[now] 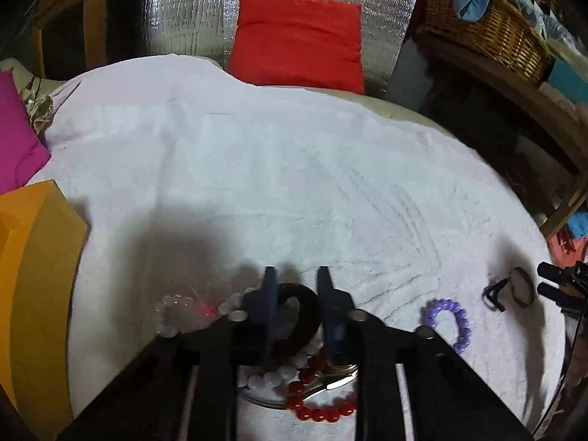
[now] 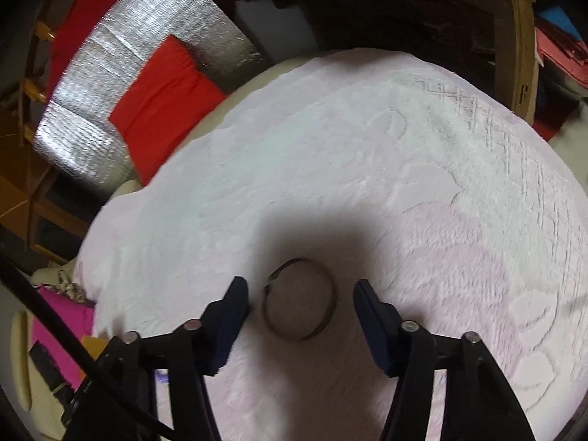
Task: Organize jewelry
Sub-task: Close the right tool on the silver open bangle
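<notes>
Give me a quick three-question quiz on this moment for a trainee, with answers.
1. True or false: the right gripper is shut on the thin bangle.
2. What colour is the bead bracelet that lies by itself on the towel? A green, B purple, C yellow.
3. In the left wrist view, what stands at the towel's left edge?

Key
1. False. The jaws stand open with the bangle lying on the towel between them, apart from both fingers.
2. B.
3. An orange box.
</notes>
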`<act>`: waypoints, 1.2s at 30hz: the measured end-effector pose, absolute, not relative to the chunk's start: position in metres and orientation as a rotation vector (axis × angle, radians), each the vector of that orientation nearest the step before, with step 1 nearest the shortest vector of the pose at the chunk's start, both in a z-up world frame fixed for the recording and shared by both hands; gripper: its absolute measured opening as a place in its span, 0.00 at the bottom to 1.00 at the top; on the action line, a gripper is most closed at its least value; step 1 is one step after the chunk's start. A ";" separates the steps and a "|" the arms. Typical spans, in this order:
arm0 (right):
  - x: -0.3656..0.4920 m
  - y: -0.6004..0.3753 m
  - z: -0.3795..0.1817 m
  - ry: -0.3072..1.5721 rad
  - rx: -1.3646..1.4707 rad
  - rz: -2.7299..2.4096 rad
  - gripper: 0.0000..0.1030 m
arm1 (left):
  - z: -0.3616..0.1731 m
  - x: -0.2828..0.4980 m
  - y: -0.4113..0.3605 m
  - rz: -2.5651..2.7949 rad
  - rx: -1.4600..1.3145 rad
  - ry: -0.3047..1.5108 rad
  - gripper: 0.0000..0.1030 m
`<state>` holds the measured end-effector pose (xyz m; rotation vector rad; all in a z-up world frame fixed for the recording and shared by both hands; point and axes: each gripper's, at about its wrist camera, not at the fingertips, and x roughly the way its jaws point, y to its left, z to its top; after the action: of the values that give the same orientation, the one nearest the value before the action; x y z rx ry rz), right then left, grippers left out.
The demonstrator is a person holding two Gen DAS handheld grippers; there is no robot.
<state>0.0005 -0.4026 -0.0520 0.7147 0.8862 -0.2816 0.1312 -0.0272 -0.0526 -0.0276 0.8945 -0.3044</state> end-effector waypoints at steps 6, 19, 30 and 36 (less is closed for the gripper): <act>0.020 -0.392 -0.060 0.932 0.567 -0.318 0.50 | -0.049 0.127 -0.020 -0.333 -0.030 0.896 0.04; 0.033 -0.344 -0.070 1.001 0.193 -0.414 0.41 | -0.024 0.114 0.019 -0.349 -0.094 0.835 0.03; 0.024 -0.355 -0.050 0.950 0.273 -0.392 0.09 | 0.002 0.078 0.041 -0.351 -0.129 0.787 0.03; 0.008 -0.374 -0.031 0.878 0.406 -0.337 0.09 | 0.017 0.047 0.046 -0.365 -0.131 0.748 0.03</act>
<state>0.0075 -0.3744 -0.0310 0.4059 0.8778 -0.3367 0.0471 0.0459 0.0165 -0.1309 0.7480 -0.3651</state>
